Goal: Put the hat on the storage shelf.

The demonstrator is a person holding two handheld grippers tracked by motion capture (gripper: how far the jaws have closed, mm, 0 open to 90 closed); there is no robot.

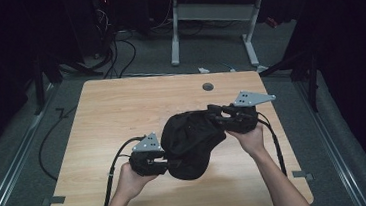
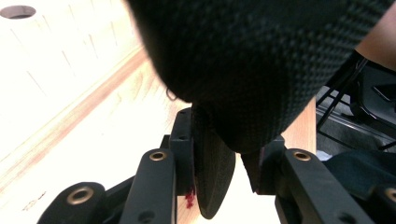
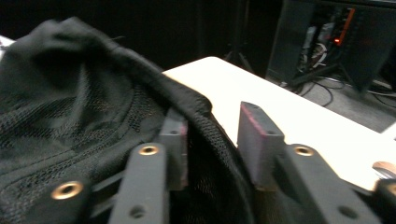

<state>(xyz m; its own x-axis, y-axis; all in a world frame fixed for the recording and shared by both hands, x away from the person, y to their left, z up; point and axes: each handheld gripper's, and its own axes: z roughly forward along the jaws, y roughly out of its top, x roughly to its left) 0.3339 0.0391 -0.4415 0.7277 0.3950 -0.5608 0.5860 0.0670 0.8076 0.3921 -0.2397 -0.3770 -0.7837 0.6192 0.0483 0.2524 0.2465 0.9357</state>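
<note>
A black mesh cap-like cloth (image 1: 189, 140) lies bunched in the middle of the wooden table (image 1: 121, 108). My left gripper (image 1: 163, 160) is at its near left edge. In the left gripper view that gripper (image 2: 229, 140) is shut on a thick stiff edge of the cloth (image 2: 252, 60). My right gripper (image 1: 217, 112) is at the far right side of the cloth. In the right gripper view its jaws (image 3: 215, 123) stand apart; the cloth's hem (image 3: 70, 107) runs between them, lying against the left pad (image 3: 177, 135), and the right pad is bare.
A round cable hole (image 1: 207, 87) sits near the table's far edge. Beyond the table stand a white desk frame (image 1: 175, 33) and loose cables on the floor (image 1: 116, 53). Grey tape marks (image 1: 54, 200) sit at the near corners.
</note>
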